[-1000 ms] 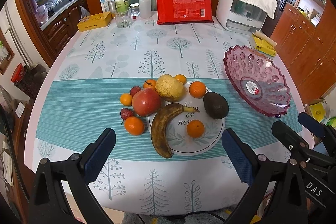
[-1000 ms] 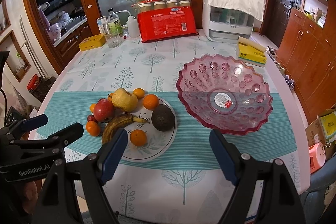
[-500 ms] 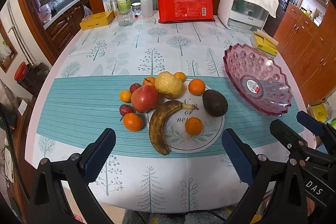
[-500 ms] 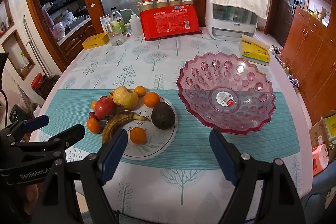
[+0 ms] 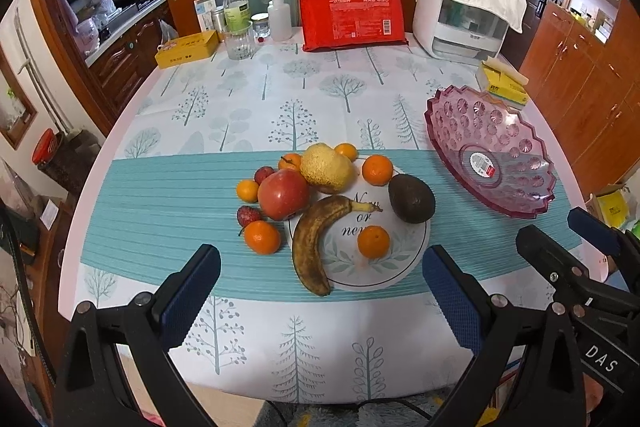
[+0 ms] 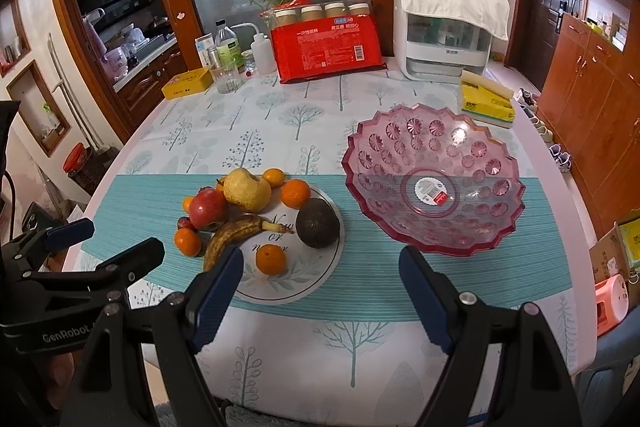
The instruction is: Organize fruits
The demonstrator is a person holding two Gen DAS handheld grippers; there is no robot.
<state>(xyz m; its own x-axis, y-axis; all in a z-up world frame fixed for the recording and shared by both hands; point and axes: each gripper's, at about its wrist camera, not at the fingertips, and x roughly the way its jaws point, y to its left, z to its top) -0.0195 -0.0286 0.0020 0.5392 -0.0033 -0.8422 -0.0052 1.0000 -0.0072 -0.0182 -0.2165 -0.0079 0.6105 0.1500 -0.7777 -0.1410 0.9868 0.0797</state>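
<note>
A pile of fruit lies on and beside a round white mat (image 5: 404,259) (image 6: 320,279): a brown banana (image 5: 316,235) (image 6: 236,231), a red apple (image 5: 283,194) (image 6: 208,209), a yellow pear (image 5: 327,167) (image 6: 247,189), a dark avocado (image 5: 411,199) (image 6: 318,223), several mandarins and small red fruits. An empty pink glass bowl (image 5: 492,155) (image 6: 434,179) stands to the right. My left gripper (image 5: 320,291) is open and empty, short of the fruit at the table's near edge. My right gripper (image 6: 320,295) is open and empty, between mat and bowl.
At the back of the table stand a red package (image 5: 352,21), a white appliance (image 5: 464,15), bottles and a glass (image 5: 240,39), a yellow tin (image 5: 188,49) and a yellow tissue pack (image 6: 486,103). Wooden cabinets line the right side.
Both grippers have drawn back and risen slightly; the fruit and bowl sit a little farther up in both views. Nothing was grasped or moved.
</note>
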